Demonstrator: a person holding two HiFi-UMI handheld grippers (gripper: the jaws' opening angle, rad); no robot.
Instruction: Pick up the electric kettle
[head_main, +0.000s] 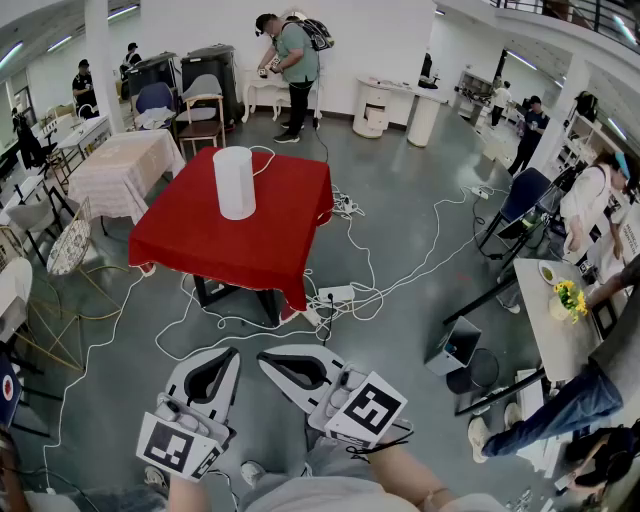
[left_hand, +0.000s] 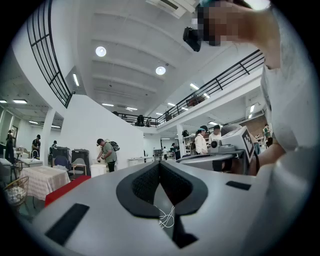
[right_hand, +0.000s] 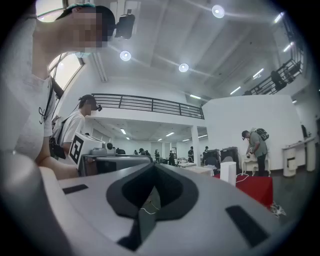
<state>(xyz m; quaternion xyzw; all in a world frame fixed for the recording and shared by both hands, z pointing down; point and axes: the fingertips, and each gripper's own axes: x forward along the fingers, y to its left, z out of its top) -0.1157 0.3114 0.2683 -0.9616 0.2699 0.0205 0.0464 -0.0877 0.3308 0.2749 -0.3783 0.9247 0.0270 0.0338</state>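
Head view: white cylindrical electric kettle (head_main: 235, 182) stands upright on the red-clothed square bench (head_main: 285, 250), toward its far side, well apart from both tongs. Left tongs (head_main: 229, 354) and right tongs (head_main: 266, 358) sit side by side at the near edge over the grey floor (head_main: 400, 230), tips angled toward each other, close but apart. Left and right gripper views show each pair closed together with nothing clamped; white cables (head_main: 350, 295) trail on the floor right of the bench.

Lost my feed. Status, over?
Left gripper and right gripper: jaws shut, empty. White kettle untouched on red table, well ahead. Cables on floor between.
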